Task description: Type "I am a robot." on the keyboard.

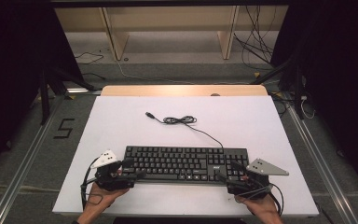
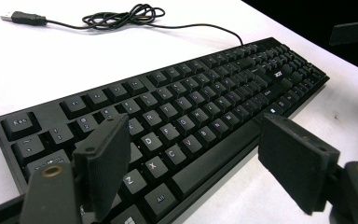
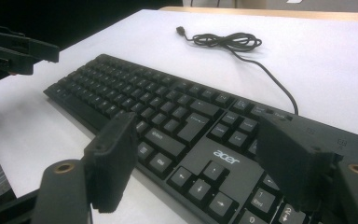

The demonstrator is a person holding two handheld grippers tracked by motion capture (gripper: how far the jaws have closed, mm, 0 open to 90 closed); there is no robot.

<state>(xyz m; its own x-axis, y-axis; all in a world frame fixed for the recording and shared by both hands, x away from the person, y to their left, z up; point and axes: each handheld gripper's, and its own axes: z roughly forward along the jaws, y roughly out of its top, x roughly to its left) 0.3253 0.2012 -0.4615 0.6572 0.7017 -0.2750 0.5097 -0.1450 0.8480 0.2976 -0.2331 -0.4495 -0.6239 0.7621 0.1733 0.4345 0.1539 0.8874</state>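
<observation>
The big white table (image 1: 121,121) holds my black keyboard (image 1: 186,163), flat near my edge. Its cable (image 1: 182,120) lies curled behind it w/ the plug loose. My left gripper (image 1: 129,171) and right gripper (image 1: 224,173) sit at each end, jaws apart, maybe not touching yet. I think I'm abt to grab it. Next: close both on the edges, lift level.

White bench (image 1: 121,121) sits on a grey floor (image 1: 23,154). At 12 o'clock beyond it, a pale wooden frame (image 1: 116,37) with loose black cables (image 1: 256,46) at about 1 o'clock. At 9 o'clock, a black figure "5" (image 1: 64,128) marked on the floor beside a metal rail (image 1: 28,158).
</observation>
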